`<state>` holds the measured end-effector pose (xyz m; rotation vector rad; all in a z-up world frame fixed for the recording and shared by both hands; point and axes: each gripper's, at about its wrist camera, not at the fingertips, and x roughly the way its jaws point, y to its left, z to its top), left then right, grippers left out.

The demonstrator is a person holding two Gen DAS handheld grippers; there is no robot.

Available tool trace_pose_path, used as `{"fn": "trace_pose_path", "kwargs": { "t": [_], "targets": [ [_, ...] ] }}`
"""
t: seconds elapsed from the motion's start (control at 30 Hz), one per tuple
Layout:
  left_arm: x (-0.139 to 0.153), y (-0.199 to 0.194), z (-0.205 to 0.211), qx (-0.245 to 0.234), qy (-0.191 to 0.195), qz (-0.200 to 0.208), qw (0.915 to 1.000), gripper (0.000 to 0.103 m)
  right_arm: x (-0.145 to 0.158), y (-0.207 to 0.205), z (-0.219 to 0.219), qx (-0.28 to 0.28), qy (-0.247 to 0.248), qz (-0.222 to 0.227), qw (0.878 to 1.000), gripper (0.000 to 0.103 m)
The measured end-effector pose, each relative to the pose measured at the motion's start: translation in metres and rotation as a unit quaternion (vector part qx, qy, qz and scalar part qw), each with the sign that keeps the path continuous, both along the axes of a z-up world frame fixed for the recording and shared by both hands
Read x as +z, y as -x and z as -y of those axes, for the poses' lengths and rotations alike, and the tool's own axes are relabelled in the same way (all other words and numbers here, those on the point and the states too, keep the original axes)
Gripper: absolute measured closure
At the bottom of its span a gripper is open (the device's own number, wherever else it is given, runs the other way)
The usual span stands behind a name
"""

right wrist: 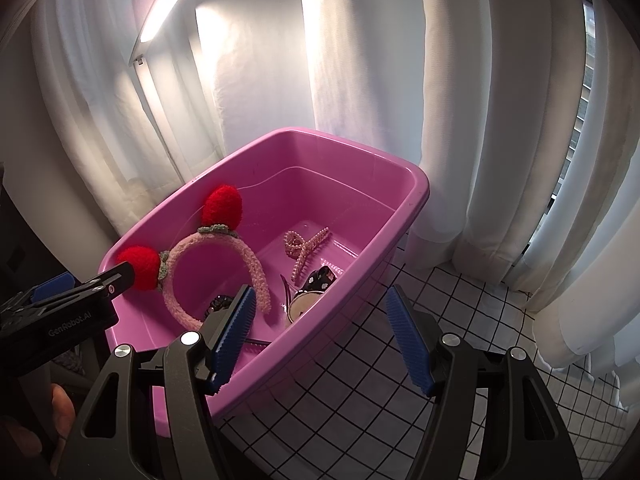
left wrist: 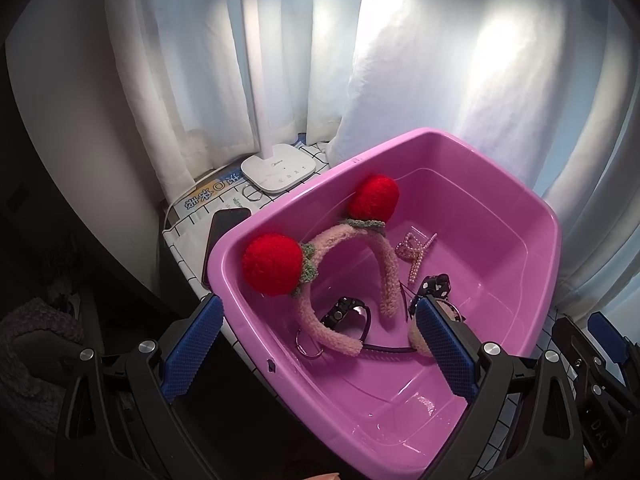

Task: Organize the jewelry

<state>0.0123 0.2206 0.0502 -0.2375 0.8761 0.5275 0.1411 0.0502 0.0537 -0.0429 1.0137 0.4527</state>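
Note:
A pink plastic tub (left wrist: 500, 208) (right wrist: 404, 204) stands on a checked cloth. Inside lies a fuzzy pink headband (left wrist: 384, 264) (right wrist: 248, 264) with two red pom-poms, a pearl claw clip (left wrist: 416, 252) (right wrist: 304, 248), a black dotted hair piece (left wrist: 434, 286) (right wrist: 318, 280), a black watch (left wrist: 344, 312) and a metal ring (left wrist: 308, 346). My left gripper (left wrist: 316, 356) is open, its jaws straddling the tub's near-left rim. My right gripper (right wrist: 320, 336) is open over the tub's right wall, one finger inside, one outside. Neither holds anything.
A white desk lamp (left wrist: 278, 172) stands behind the tub on the left, with a dark phone (left wrist: 224, 224) and a thin bangle (left wrist: 252, 192) beside it. White curtains hang behind. The checked cloth (right wrist: 460, 320) spreads to the tub's right.

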Motion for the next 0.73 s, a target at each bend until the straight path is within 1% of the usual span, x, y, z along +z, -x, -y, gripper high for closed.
{"fn": "trace_pose_path", "kwargs": {
  "t": [0.5,0.73],
  "targets": [
    [0.0001,0.0006,0.0017,-0.006,-0.005,0.000,1.0000,0.008,-0.0008,0.0004,0.0003,0.001,-0.001,-0.004,1.000,0.038],
    [-0.0007,-0.0003,-0.0001,0.001,0.002,-0.002,1.0000,0.008,-0.0011,0.0010,0.0022,0.003,-0.002,-0.004,1.000,0.038]
  ]
}}
